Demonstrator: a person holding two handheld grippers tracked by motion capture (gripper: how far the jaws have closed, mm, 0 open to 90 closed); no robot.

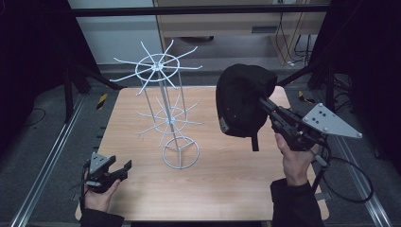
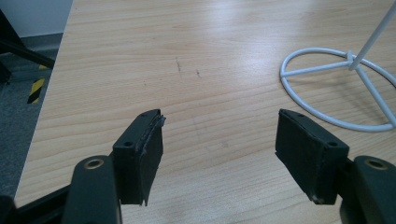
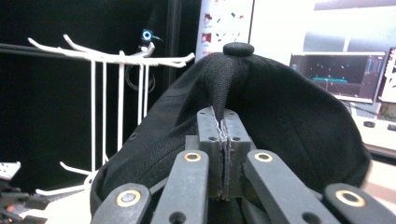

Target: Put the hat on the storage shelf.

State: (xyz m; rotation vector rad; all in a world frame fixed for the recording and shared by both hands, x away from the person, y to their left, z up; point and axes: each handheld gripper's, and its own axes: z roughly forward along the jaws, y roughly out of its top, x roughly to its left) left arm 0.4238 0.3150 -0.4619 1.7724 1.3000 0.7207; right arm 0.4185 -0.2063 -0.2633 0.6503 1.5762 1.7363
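High view: we see our right tool (image 1: 263,101) clamped on a fold of the black cap (image 1: 242,99), held above the bench (image 1: 227,179) beside the white wire rack (image 1: 165,109). Our left tool (image 1: 118,166) gapes empty. We read no lettering.

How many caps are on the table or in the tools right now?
1. A black cap is pinched by its fabric in the right tool, held in the air to the right of the white wire rack. None hangs on the rack or lies on the table.
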